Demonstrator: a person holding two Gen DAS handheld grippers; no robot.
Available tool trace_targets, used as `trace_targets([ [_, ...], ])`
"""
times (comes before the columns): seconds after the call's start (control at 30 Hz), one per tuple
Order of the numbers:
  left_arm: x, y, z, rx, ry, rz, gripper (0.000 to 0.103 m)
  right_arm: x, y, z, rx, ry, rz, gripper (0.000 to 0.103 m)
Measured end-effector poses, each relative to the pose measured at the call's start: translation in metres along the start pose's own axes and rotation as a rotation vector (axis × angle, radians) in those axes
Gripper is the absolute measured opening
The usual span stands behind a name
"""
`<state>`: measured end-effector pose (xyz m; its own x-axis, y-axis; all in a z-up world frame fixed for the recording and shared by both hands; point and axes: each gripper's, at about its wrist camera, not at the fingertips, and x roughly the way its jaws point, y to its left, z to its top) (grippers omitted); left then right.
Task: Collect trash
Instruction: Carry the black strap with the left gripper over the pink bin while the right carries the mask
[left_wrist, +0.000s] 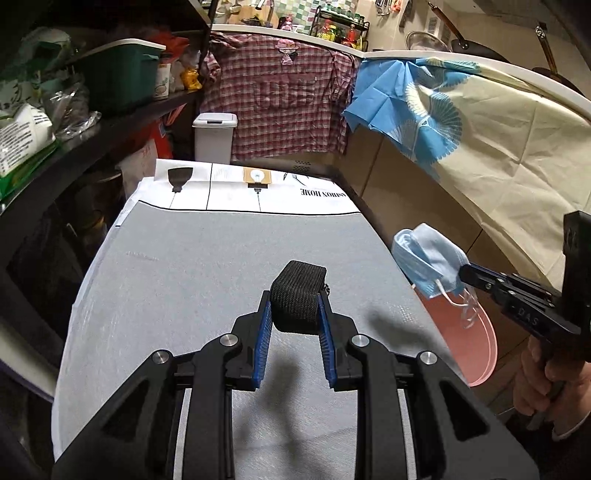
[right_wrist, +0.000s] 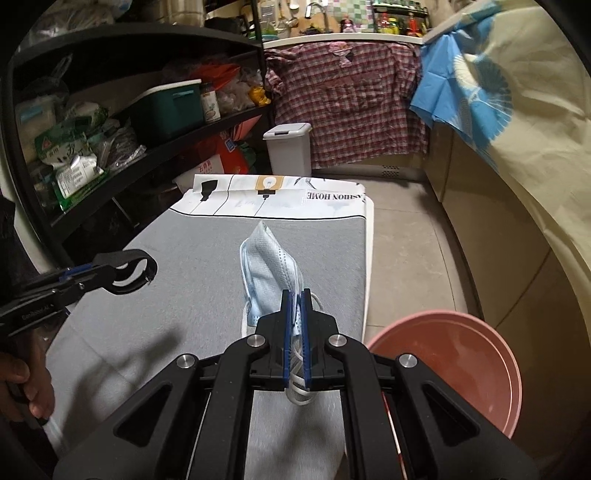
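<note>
Both tongs loaded above the bench.

Left tongs (left_wrist: 297, 314) grip a black webbing strap loop (left_wrist: 298, 295) between blue pads. Right tongs (right_wrist: 295, 321) are clamped on a light-blue face mask (right_wrist: 269, 266), held clear of the grey-covered bench (left_wrist: 184, 258). A pink basin (right_wrist: 461, 365) stands on the floor beside the bench, right of the mask.

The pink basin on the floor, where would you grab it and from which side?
Judging by its shape, grip the pink basin by its thin upright rim, one jaw inside and one outside, coming from above. The edge nearest the gray table looks easiest. Both grippers are full now: mask, black strap.
</note>
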<state>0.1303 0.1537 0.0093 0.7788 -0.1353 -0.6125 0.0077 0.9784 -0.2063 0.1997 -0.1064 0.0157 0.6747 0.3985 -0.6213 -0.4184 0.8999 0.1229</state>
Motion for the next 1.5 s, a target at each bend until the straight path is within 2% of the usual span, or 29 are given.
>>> trace_targets([
  [0.27,-0.012,-0.026,-0.008,0.016,-0.008,-0.010,0.024,-0.047,-0.014,-0.009,0.024,-0.032,-0.031,0.005],
  [0.7,-0.014,-0.059,-0.020,0.069,-0.006,-0.030,0.024,-0.106,-0.066,-0.027,0.117,-0.088,-0.140,0.005],
  [0.97,-0.007,-0.073,-0.025,0.086,0.004,-0.048,0.024,-0.111,-0.104,-0.042,0.245,-0.092,-0.189,0.005],
  [1.5,0.021,-0.136,-0.020,0.138,0.017,-0.136,0.024,-0.090,-0.134,-0.049,0.296,-0.057,-0.251,0.005],
])
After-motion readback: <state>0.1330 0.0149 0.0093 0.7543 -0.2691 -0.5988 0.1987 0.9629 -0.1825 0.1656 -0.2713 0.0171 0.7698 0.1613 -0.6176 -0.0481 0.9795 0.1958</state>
